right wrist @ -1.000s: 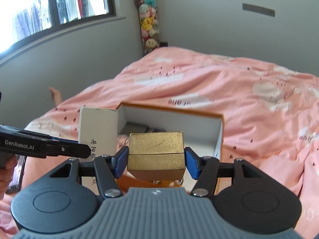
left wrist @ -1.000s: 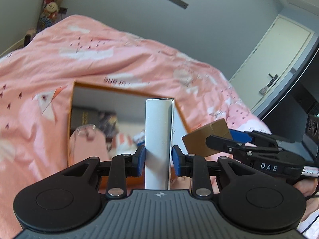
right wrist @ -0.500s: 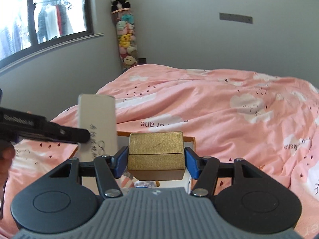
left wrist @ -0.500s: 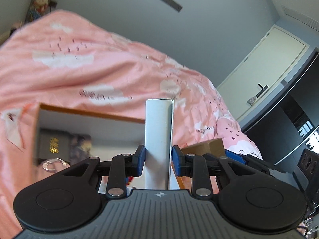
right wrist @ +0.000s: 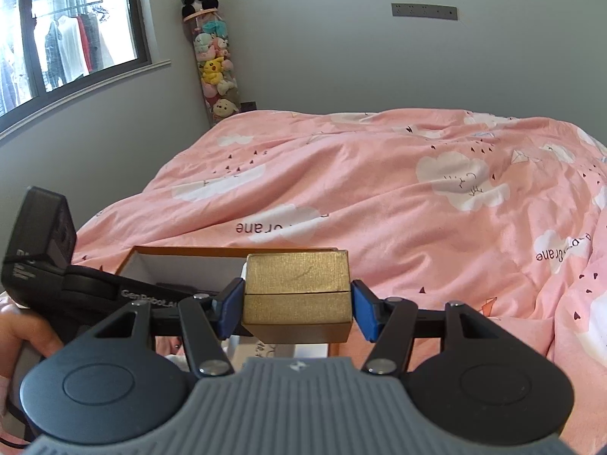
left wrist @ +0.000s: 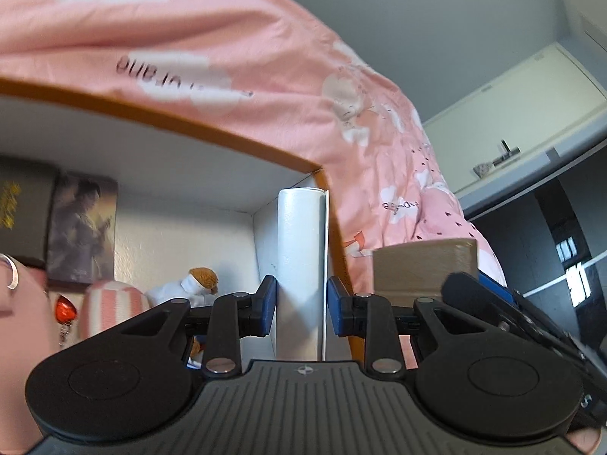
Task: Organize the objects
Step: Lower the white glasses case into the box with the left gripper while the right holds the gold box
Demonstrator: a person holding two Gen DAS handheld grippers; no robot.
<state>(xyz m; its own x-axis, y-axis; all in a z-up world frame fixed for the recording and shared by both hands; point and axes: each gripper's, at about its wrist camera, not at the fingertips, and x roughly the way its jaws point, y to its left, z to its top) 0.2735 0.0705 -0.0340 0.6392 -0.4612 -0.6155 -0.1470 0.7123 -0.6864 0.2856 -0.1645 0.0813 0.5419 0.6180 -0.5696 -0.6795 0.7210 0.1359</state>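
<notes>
The left claw [left wrist: 299, 301] is pinched on a white box [left wrist: 301, 265], which is held upright with its long axis vertical. Its blue pads [left wrist: 265, 299] are pressed against the two narrow faces. The white box is seen inside the open carton [left wrist: 159, 121], close against the carton's right wall at the far right corner; whether its lower end touches the carton floor is hidden by the claw body. Other items are noted along the carton's far wall: a dark book [left wrist: 22, 208], a picture card [left wrist: 81, 227] and a small plush toy [left wrist: 189, 284].

The right claw [right wrist: 296, 305] is closed on a gold box [right wrist: 297, 292], held level above the near right corner of the carton [right wrist: 235, 252], just outside its right wall. The carton rests on the bed [right wrist: 379, 197], near its foot edge.

The left claw is judged the nearer to release: the white box lies straight ahead and below it, so only a short descent along that vertical axis appears to be called for. The gold box would then need shifting leftward over the rim.
</notes>
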